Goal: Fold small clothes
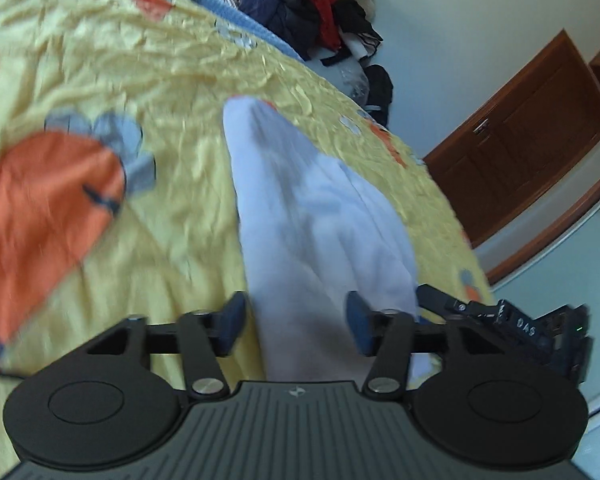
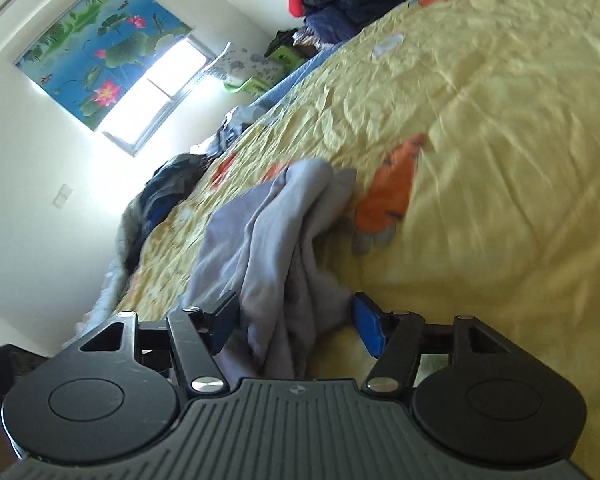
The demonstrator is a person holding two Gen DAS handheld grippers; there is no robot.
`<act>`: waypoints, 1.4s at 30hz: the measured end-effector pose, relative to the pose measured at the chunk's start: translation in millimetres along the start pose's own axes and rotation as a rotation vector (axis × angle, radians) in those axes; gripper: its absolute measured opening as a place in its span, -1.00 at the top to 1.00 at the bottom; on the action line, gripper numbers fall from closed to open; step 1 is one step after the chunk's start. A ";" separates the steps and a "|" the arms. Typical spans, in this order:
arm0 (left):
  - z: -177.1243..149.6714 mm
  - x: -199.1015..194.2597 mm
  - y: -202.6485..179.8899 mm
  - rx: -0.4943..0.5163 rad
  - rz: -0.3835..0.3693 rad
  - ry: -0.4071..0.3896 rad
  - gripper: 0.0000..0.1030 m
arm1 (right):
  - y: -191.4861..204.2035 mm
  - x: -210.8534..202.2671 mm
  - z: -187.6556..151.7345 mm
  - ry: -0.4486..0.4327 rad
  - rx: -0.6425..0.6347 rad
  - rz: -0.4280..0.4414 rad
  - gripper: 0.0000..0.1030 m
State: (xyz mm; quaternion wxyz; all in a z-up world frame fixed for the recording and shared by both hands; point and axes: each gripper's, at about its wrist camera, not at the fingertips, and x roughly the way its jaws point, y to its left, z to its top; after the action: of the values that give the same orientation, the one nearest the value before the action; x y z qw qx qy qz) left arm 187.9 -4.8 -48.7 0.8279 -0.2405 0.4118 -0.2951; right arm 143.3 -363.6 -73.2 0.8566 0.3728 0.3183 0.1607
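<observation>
A pale lilac-white small garment (image 1: 308,208) lies on the yellow bedspread (image 1: 140,64), stretched away from me in the left wrist view. My left gripper (image 1: 296,322) is open, its blue pads (image 1: 234,320) on either side of the garment's near end. In the right wrist view the same garment (image 2: 268,240) is bunched and creased. My right gripper (image 2: 296,322) is open, its pads (image 2: 366,328) either side of the cloth's near edge. The right gripper's black body (image 1: 512,328) shows at the left wrist view's right edge.
The bedspread (image 2: 480,120) has orange and grey printed patches (image 1: 40,216). A heap of red, navy and black clothes (image 1: 312,4) lies at the bed's far end. A brown wooden door (image 1: 524,140) and a window with a lotus blind (image 2: 112,60) are on the walls.
</observation>
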 end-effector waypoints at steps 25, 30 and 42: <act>-32.6 -22.0 -38.9 0.207 0.203 -0.062 0.75 | 71.8 -31.5 -53.2 -0.183 -0.297 -0.292 0.26; -45.7 -19.1 -46.5 0.247 0.312 -0.074 0.67 | 106.4 -9.7 -71.9 -0.078 -0.489 -0.220 0.31; -76.8 -32.4 -67.4 0.354 0.430 -0.137 -0.31 | 113.8 -6.5 -102.2 -0.048 -0.582 -0.445 -0.23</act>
State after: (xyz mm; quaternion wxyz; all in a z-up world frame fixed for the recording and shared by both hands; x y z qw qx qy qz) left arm 89.2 -42.3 -29.8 0.9265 -0.0187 0.3385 -0.1632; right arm 66.1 -235.8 -39.1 0.9481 0.0388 0.3124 0.0453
